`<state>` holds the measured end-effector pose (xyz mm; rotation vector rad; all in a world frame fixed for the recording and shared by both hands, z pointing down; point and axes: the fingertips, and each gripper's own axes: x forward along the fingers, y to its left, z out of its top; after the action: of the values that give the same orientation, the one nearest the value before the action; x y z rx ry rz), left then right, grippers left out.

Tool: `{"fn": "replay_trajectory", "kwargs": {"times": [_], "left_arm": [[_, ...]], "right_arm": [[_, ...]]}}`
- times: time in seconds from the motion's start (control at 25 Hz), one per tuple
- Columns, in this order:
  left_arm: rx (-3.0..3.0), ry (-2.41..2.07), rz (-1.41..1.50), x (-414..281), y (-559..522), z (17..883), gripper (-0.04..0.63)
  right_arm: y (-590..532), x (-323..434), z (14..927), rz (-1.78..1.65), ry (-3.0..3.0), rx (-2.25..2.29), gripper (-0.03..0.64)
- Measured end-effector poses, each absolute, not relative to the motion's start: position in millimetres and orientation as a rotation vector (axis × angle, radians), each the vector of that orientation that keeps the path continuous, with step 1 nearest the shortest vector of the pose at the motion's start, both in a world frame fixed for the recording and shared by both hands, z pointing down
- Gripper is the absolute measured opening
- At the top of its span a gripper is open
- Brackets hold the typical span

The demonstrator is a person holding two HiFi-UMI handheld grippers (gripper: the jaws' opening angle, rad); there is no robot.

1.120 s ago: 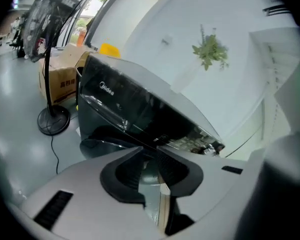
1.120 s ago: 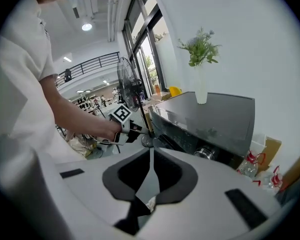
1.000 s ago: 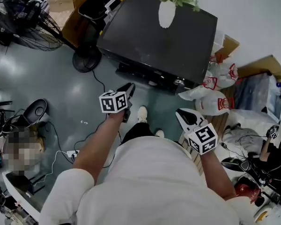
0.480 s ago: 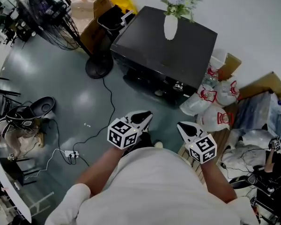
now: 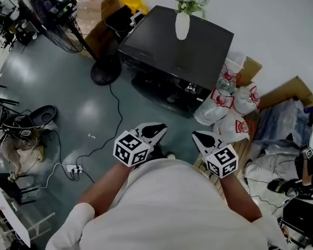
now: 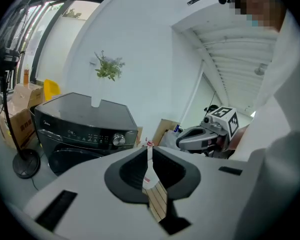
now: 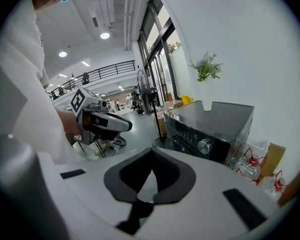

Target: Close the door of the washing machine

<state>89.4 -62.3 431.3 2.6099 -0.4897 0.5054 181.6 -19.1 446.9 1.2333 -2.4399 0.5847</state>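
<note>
The black front-loading washing machine (image 5: pixel 183 50) stands against the white wall with a white vase of flowers (image 5: pixel 182 24) on its lid. Its round door (image 6: pixel 74 157) lies flush with the front, also seen as a door (image 7: pixel 171 144) under the knob panel. My left gripper (image 5: pixel 158 129) and right gripper (image 5: pixel 197 136) hover side by side close to my body, well short of the machine. Both are shut with nothing between the jaws. The left gripper (image 6: pixel 149 152) points at the machine's right side. The right gripper (image 7: pixel 151 157) points left of it.
A standing fan (image 5: pixel 105 70) and cardboard boxes (image 5: pixel 98 14) sit left of the machine. White plastic bags with red print (image 5: pixel 231 105) pile up at its right. A cable and power strip (image 5: pixel 73 168) lie on the grey floor to my left.
The left gripper has drawn back from the machine's front to my body. Both grippers now sit level, and the machine lies farther from them.
</note>
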Motion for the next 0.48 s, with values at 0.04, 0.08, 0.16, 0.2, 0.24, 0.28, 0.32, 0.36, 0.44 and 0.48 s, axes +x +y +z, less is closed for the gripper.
{"fn": "replay_trajectory", "kwargs": {"times": [0.04,0.08,0.16,0.2,0.24,0.28,0.32,0.36,0.44,0.48], "left_arm": [[2.614,-0.488,0.506,89.8,-61.1,430.4,0.043],[2.617,-0.487,0.507,90.4,-59.9,429.7,0.043],[2.618,-0.482,0.503,92.0,-57.8,428.6,0.043],[2.620,-0.480,0.499,93.0,-57.0,427.7,0.043],[2.624,-0.479,0.497,93.9,-56.6,426.5,0.043],[2.630,-0.479,0.496,94.8,-56.4,425.3,0.043],[2.634,-0.479,0.493,95.7,-56.0,424.2,0.043],[2.636,-0.479,0.489,96.4,-55.4,423.5,0.043],[2.640,-0.481,0.484,96.6,-53.8,422.3,0.043],[2.643,-0.484,0.483,95.8,-53.2,421.7,0.043]], "right_arm": [[-17.8,180.7,445.4,0.581,-2.443,1.234,0.008],[-16.4,180.1,444.1,0.576,-2.445,1.234,0.008],[-13.9,180.0,442.6,0.572,-2.449,1.236,0.008],[-13.0,180.3,442.4,0.571,-2.451,1.237,0.008],[-12.5,180.6,442.1,0.568,-2.453,1.237,0.008],[-12.3,180.8,441.8,0.563,-2.456,1.235,0.008],[-12.0,181.1,441.4,0.558,-2.458,1.234,0.008],[-11.6,181.5,441.0,0.554,-2.458,1.233,0.008],[-10.5,181.6,440.3,0.547,-2.460,1.234,0.008],[-10.4,180.8,439.9,0.543,-2.462,1.234,0.008]]}}
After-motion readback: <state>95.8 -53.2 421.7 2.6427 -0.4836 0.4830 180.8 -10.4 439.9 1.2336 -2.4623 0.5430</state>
